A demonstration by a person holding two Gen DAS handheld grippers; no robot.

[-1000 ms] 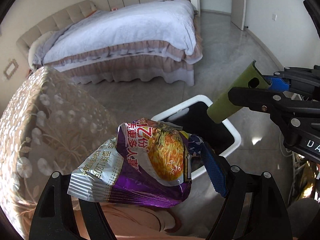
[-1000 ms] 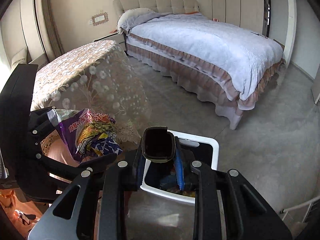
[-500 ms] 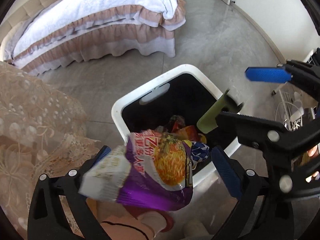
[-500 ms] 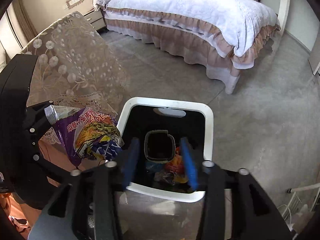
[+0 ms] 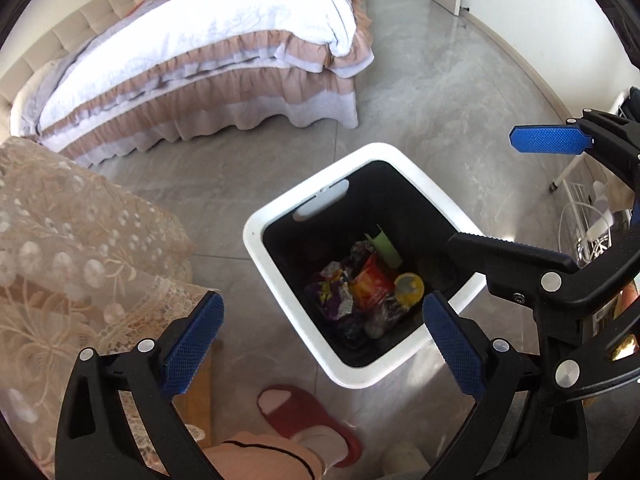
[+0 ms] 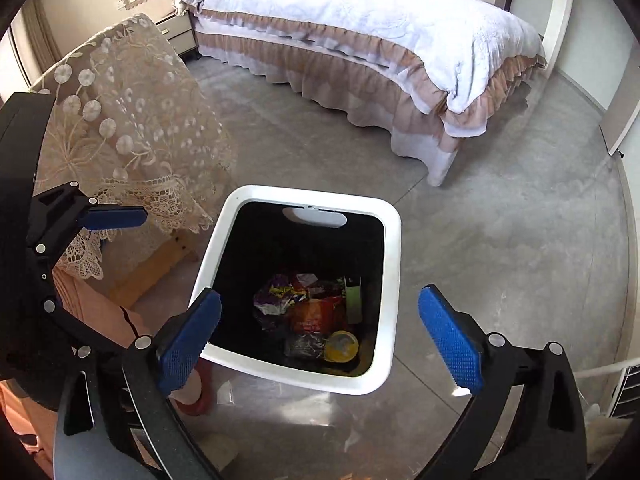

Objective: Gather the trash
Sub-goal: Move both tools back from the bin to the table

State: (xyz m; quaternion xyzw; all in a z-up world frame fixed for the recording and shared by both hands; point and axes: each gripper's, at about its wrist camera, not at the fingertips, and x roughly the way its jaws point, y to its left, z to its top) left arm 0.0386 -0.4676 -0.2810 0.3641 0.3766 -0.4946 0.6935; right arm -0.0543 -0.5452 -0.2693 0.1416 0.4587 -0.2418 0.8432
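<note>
Both claws [image 5: 322, 336] [image 6: 318, 336] spread empty above wrappers [image 6: 296, 308] inside bin [image 6: 394, 280]

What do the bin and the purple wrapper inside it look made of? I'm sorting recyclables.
The bin looks like moulded plastic: a smooth, glossy white rim and a black inside. The purple wrapper seems to be thin printed foil or plastic film, crinkled with shiny creases; which of the two is hard to tell.
</note>
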